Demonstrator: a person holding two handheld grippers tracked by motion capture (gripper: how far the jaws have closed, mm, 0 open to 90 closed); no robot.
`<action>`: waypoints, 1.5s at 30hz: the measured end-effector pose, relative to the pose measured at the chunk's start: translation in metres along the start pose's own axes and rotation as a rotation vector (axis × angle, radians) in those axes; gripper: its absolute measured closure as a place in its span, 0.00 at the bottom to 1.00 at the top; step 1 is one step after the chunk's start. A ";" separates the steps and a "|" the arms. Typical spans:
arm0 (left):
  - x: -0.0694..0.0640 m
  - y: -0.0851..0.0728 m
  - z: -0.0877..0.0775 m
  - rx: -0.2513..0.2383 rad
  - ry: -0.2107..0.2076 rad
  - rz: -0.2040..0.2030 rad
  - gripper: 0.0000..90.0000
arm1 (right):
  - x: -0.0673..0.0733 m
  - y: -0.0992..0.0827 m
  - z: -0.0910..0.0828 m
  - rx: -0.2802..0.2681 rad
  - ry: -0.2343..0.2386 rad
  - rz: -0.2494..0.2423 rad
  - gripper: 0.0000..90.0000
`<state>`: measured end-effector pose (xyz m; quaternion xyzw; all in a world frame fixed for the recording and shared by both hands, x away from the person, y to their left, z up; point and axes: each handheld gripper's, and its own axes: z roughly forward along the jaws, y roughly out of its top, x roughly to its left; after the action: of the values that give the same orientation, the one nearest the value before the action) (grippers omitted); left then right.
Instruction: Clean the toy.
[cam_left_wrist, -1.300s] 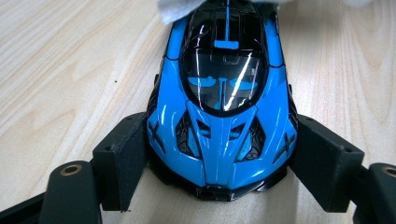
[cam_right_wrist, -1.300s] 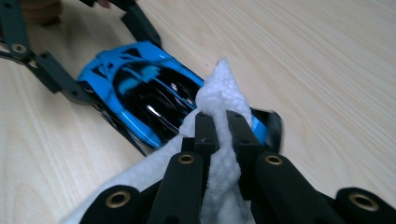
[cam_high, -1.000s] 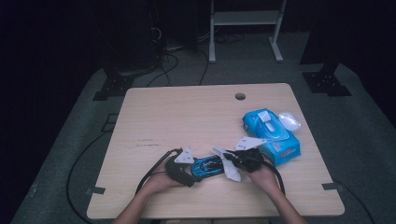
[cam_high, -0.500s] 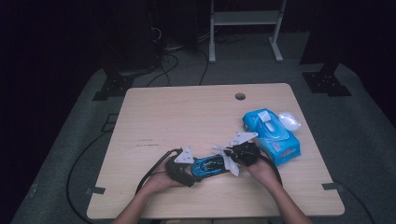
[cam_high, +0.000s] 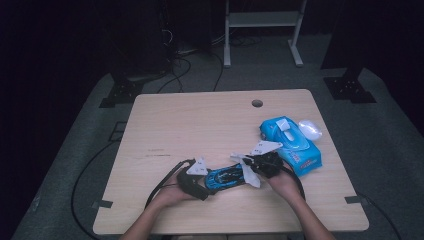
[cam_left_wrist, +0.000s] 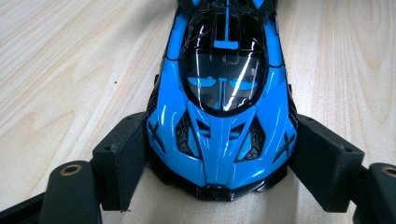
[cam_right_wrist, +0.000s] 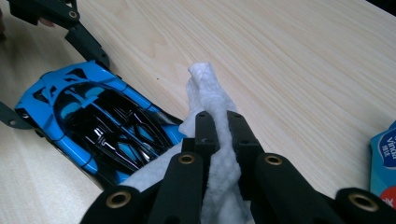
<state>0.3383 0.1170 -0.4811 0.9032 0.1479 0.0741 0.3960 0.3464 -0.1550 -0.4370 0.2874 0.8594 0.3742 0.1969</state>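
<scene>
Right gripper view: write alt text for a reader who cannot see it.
Two black fingers pinch a bunched white wipe above a pale wooden table. A blue and black toy car lies to the left.

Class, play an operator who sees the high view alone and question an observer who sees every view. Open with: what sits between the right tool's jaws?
Observer: A white wipe, pinched tight in the right tool.
Operator: Does the left tool actually grip the car?
Observer: Yes. The left tool has its pads against both sides of the blue toy car, at its nose.
Operator: Does the wipe reach the car?
Observer: It lies against the car's tail.
</scene>
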 end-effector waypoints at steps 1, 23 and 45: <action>0.000 0.000 0.000 0.000 0.000 0.000 0.27 | 0.001 -0.001 0.001 0.011 0.003 0.003 0.93; 0.000 -0.001 0.000 -0.005 -0.005 0.000 0.27 | -0.005 -0.011 0.004 0.035 0.020 0.029 0.93; 0.001 -0.001 0.000 -0.001 -0.004 0.005 0.27 | 0.008 -0.021 -0.025 -0.040 0.061 0.042 0.93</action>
<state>0.3388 0.1180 -0.4814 0.9036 0.1446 0.0733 0.3966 0.3191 -0.1750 -0.4378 0.2898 0.8511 0.4040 0.1685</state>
